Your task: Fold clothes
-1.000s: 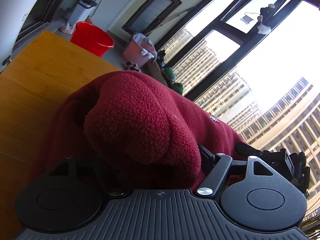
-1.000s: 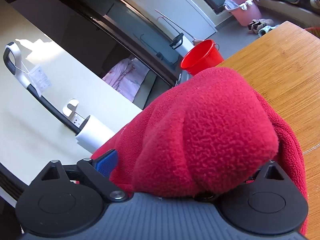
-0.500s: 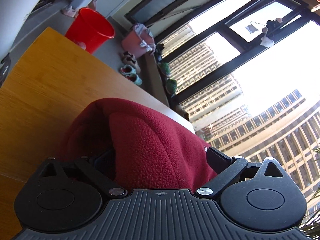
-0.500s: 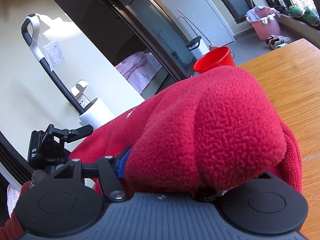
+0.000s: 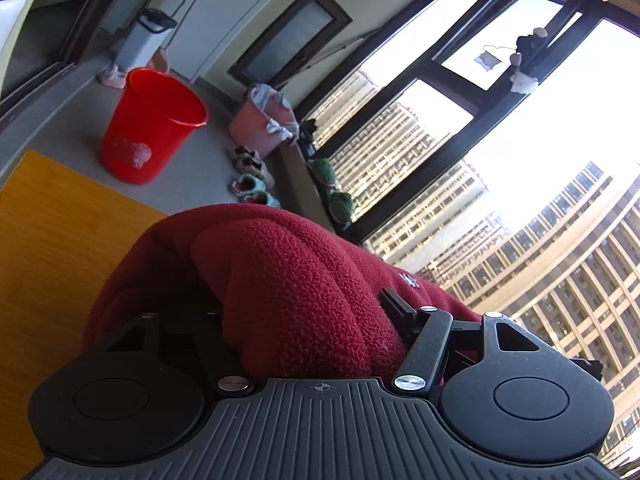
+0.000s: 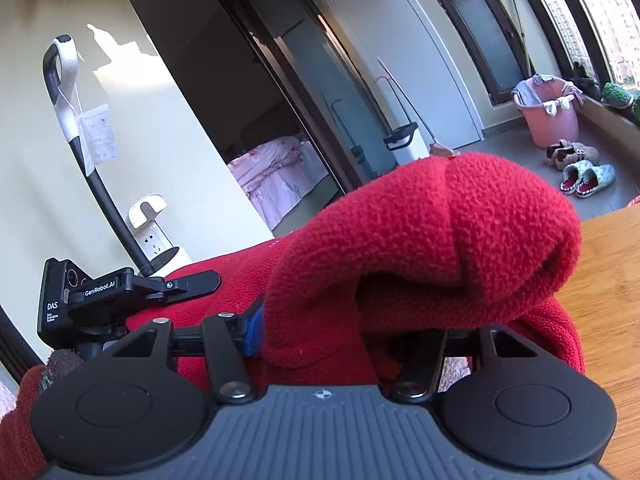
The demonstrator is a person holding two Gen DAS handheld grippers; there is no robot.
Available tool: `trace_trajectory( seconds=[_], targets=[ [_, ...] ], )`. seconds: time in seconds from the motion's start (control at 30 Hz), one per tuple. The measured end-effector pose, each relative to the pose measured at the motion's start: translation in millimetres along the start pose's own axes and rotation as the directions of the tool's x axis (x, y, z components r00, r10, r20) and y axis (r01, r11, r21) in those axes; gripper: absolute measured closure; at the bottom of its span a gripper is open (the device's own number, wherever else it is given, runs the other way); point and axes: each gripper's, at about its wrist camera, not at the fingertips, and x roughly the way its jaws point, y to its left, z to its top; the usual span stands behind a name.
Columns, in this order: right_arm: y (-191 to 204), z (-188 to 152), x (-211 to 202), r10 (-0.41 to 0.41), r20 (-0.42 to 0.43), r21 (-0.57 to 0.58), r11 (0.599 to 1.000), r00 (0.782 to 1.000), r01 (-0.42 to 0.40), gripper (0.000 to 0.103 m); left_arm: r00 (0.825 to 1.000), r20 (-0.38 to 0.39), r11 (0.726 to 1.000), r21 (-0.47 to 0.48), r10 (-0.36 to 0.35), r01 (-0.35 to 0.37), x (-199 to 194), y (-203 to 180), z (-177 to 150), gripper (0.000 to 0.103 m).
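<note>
While the fleece (image 5: 304,280) is bunched above the counter (image 5: 52,240), it is pinched by the left gripper (image 5: 308,320) and the right gripper (image 6: 352,332).

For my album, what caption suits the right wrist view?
Right gripper clutching a bunched red fleece garment above the wooden table.

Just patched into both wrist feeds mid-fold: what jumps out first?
A bulging wad of red fleece garment fills the middle of each view, clamped by the right gripper and the left gripper. On the grey floor beyond the wooden table stands a red bucket, with sunlit high-rise buildings through the window at right.
</note>
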Motion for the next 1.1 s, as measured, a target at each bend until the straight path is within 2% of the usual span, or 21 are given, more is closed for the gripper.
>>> trace_trajectory(
  seconds=[0.07,0.17,0.33,0.4,0.47,0.53,0.6,0.73,0.8,0.87,0.9,0.97,1.03,1.07,1.1],
  targets=[
    [6.6,-4.5,-15.3,0.032,0.011,-0.001,0.999,0.999,-0.032,0.047,0.999,0.023,0.999,0.038,-0.03,0.029,-12.5,-11.0,-4.2,0.036],
    [18.2,-28.1,-34.7,0.032,0.0,-0.039,0.999,0.999,-0.032,0.047,0.999,0.016,0.997,0.069,-0.048,0.046,-29.1,-18.4,-26.3,0.035],
    [22.9,-86.1,-49.5,-0.013,-0.036,-0.011,1.0,0.999,0.012,0.046,1.0,-0.016,0.991,0.134,0.018,-0.015,-43.1,-13.8,-73.6,0.032],
    [24.0,-98.2,-52.1,-0.017,-0.036,0.0,1.0,0.999,0.017,0.043,0.999,-0.024,0.993,0.112,0.038,-0.035,-49.6,-5.3,-83.3,0.024],
    [25.9,-106.9,-55.9,-0.017,-0.033,0.009,1.0,0.999,0.017,0.043,0.999,-0.016,0.993,0.109,0.045,-0.043,-61.7,-4.7,-85.9,0.022],
    [30.0,-109.2,-59.6,-0.031,-0.037,-0.013,0.999,0.999,0.03,0.043,0.997,0.03,0.984,0.16,0.074,-0.078,-87.0,-12.2,-87.0,0.021],
    [31.1,-111.7,-61.6,-0.037,-0.044,-0.022,0.999,0.998,0.036,0.043,0.992,0.089,0.975,0.197,0.09,-0.106,-114.9,-22.5,-84.2,0.013],
    [31.4,-113.8,-60.0,-0.04,-0.045,-0.024,0.999,0.998,0.039,0.042,0.98,0.19,0.964,0.249,0.049,-0.096,-148.7,-54.4,-72.0,0.006],
    [31.3,-113.5,-59.3,-0.044,-0.044,-0.023,0.999,0.998,0.043,0.042,0.984,0.179,0.952,0.299,0.009,-0.063,-140.3,-73.7,-68.4,0.003],
    [32.1,-112.7,-60.9,-0.05,-0.051,-0.02,0.999,0.997,0.049,0.042,0.991,0.131,0.933,0.357,-0.006,-0.042,-112.6,-92.1,-70.5,0.002],
    [33.5,-112.6,-64.4,-0.056,-0.056,-0.027,0.998,0.997,0.054,0.041,0.995,0.098,0.923,0.381,0.016,-0.053,-94.3,-95.6,-75.0,0.002],
    [37.4,-112.6,-76.8,-0.07,-0.068,-0.054,0.996,0.995,0.067,0.036,0.992,0.04,0.899,0.421,0.116,-0.122,-60.6,-92.6,-88.2,0.002],
    [39.6,-107.2,-81.6,-0.069,-0.067,-0.055,0.996,0.995,0.066,0.024,0.972,0.031,0.843,0.492,0.234,-0.218,-39.2,-82.6,-109.7,0.002],
    [40.3,-103.3,-82.3,-0.065,-0.064,-0.049,0.997,0.996,0.062,0.014,0.969,0.049,0.836,0.496,0.243,-0.235,-38.8,-77.0,-116.1,0.001],
    [41.0,-99.4,-82.9,-0.061,-0.06,-0.042,0.997,0.996,0.058,0.003,0.971,0.059,0.853,0.467,0.231,-0.231,-41.6,-70.2,-118.4,0.001]
  ],
)
